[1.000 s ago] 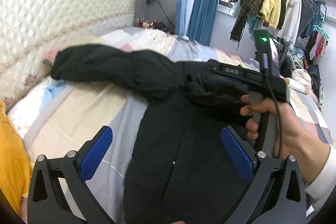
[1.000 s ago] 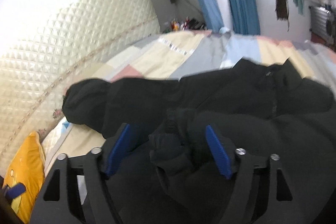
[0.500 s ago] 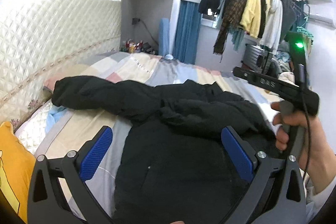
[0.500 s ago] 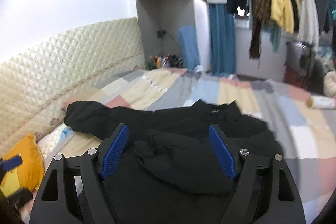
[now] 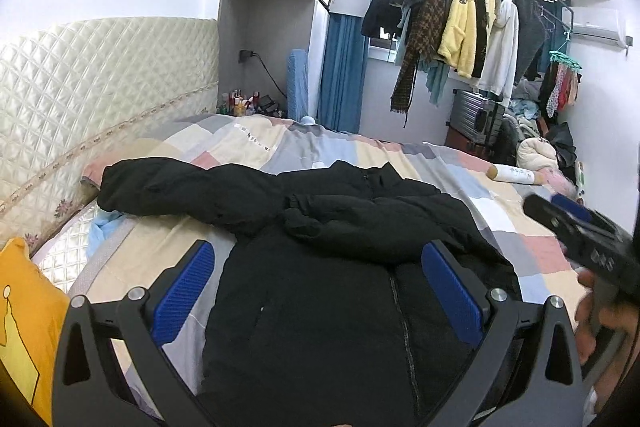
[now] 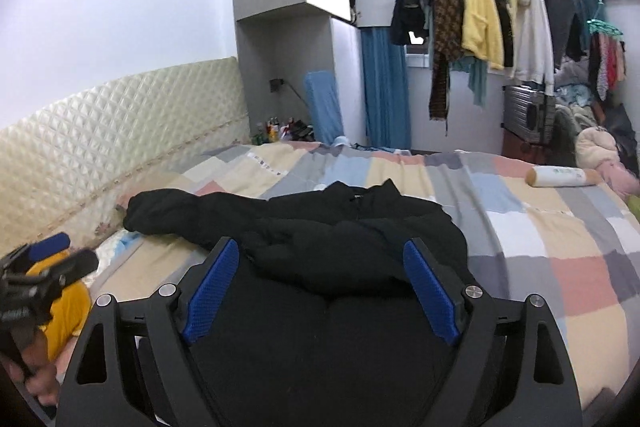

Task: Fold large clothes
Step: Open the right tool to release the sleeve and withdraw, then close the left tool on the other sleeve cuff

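A large black jacket [image 5: 320,291] lies front-up on the patchwork bed [image 5: 256,143]. Its right sleeve is folded across the chest; its left sleeve [image 5: 172,187] stretches out towards the headboard. It also shows in the right wrist view [image 6: 320,327]. My left gripper [image 5: 316,291] is open and empty, held above the jacket's lower body. My right gripper [image 6: 320,291] is open and empty, also above the jacket. The right gripper shows at the right edge of the left wrist view [image 5: 584,239], and the left gripper shows at the left edge of the right wrist view [image 6: 36,275].
A yellow pillow [image 5: 24,331] lies at the near left by the quilted headboard [image 5: 100,83]. A white cylinder [image 6: 564,177] lies at the bed's far right. A rack of hanging clothes [image 5: 464,27] and a suitcase [image 5: 476,115] stand beyond the bed.
My right gripper let go of the right sleeve, which now lies across the chest. Both grippers pulled back and up from the jacket, and the right one moved off to the right.
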Tool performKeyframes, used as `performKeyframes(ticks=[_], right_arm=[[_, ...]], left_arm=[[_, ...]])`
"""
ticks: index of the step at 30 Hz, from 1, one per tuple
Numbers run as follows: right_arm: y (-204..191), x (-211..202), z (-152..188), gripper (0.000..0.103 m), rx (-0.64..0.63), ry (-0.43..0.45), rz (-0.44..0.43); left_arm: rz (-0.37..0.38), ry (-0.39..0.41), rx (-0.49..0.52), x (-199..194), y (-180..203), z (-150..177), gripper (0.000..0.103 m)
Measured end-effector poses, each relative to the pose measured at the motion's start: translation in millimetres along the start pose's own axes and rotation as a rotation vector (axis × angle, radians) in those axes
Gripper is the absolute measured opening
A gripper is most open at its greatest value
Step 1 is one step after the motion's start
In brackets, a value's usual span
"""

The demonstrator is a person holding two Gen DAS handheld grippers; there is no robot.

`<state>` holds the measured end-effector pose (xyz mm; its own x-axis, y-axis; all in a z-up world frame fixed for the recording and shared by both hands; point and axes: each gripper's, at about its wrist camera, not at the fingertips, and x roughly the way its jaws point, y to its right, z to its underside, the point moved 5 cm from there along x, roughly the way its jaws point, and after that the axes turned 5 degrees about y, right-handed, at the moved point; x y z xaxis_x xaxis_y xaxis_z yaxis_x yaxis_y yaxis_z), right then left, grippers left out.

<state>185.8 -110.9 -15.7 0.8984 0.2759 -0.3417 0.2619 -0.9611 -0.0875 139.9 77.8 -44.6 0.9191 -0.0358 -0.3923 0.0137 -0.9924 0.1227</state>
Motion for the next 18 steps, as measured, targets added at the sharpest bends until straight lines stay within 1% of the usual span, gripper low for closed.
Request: performKeyframes(ticks=[2, 5, 9, 14, 15, 16, 18], right_arm=[[5.4, -13.0, 11.6, 0.086, 0.02, 0.009, 0.011], [9.4, -28.0, 26.9, 0.087, 0.007, 0.021, 0.033], [14.0, -45.9, 45.8, 0.09, 0.012, 0.045, 0.046], [16.5, -54.2, 68.6, 0.091, -0.025, 0.055, 0.075], [17.6, -54.0, 71.8, 0.093, -0.03, 0.056, 0.077], [18.7, -52.6, 76.0, 0.097, -0.037, 0.055, 0.081], [21.4, -49.2, 83.0, 0.102, -0.034, 0.034, 0.08]], left_arm=[[0.005, 0.0, 0.002, -3.3, 3.2, 4.9, 0.103], [0.008, -0.005, -0.004, -8.0, 6.2, 12.9, 0.103], [0.003, 0.0, 0.002, -16.1, 11.2, 23.7, 0.103], [0.005, -0.005, -0.031, -17.5, 7.2, 35.4, 0.103], [0.011, -0.005, -0.038, -17.2, 5.6, 37.8, 0.103], [0.015, -0.005, -0.05, -15.9, 2.6, 39.0, 0.103], [0.022, -0.018, -0.078, -9.1, -7.2, 40.0, 0.103]])
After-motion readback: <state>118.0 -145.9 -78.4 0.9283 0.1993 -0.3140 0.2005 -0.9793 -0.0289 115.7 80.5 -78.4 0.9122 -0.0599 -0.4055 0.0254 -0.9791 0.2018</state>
